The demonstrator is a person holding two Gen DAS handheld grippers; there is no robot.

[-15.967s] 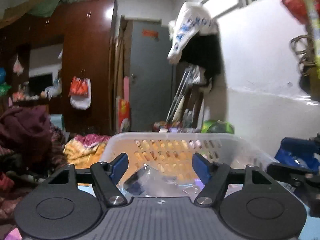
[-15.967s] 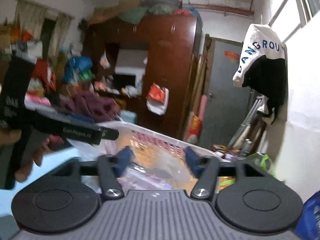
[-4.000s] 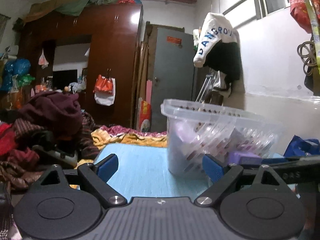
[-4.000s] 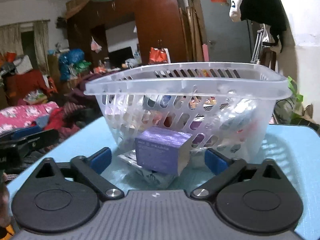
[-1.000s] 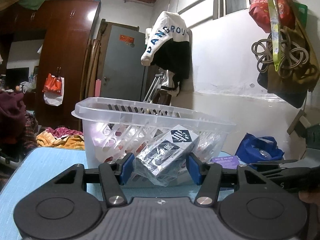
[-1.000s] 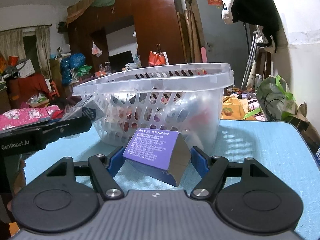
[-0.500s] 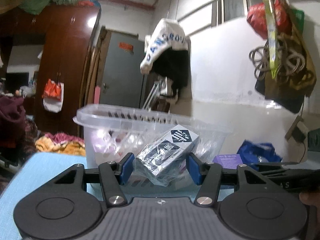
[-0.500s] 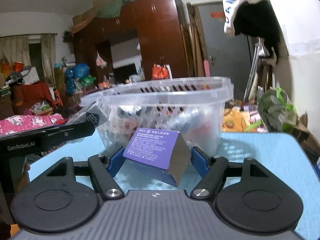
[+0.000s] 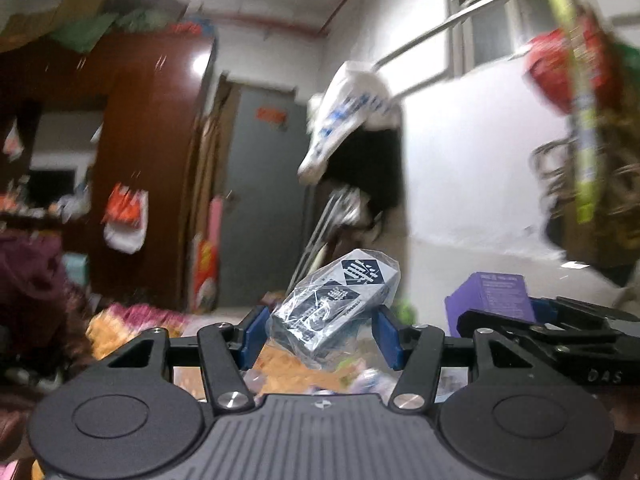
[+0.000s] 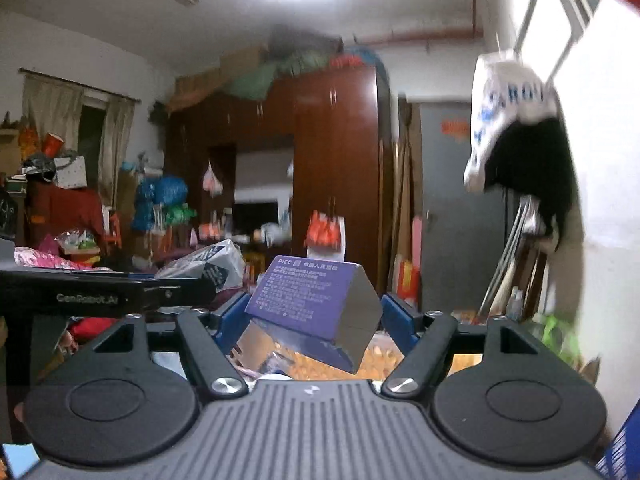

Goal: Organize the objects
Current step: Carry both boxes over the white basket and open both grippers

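My left gripper (image 9: 320, 336) is shut on a dark box wrapped in clear plastic (image 9: 332, 304), which tilts up to the right between the blue pads. My right gripper (image 10: 316, 320) is shut on a purple box (image 10: 312, 296) with white print, tilted with a silvery end face toward the right. Each view shows the other tool too: the purple box (image 9: 492, 294) at the right in the left wrist view, the wrapped box (image 10: 212, 264) at the left in the right wrist view. Both are held up in the air, and blurred basket contents (image 9: 288, 376) show below the fingers.
A brown wardrobe (image 10: 332, 168) and a grey door (image 9: 260, 208) stand at the back. A white and black garment (image 9: 352, 136) hangs on the right wall, with bags (image 9: 580, 120) hanging nearer. Heaped clothes (image 9: 32, 288) lie at the left.
Both grippers have risen with their boxes still held. The clear basket, which stood straight ahead, has dropped below the fingers. The view has blurred with the motion.
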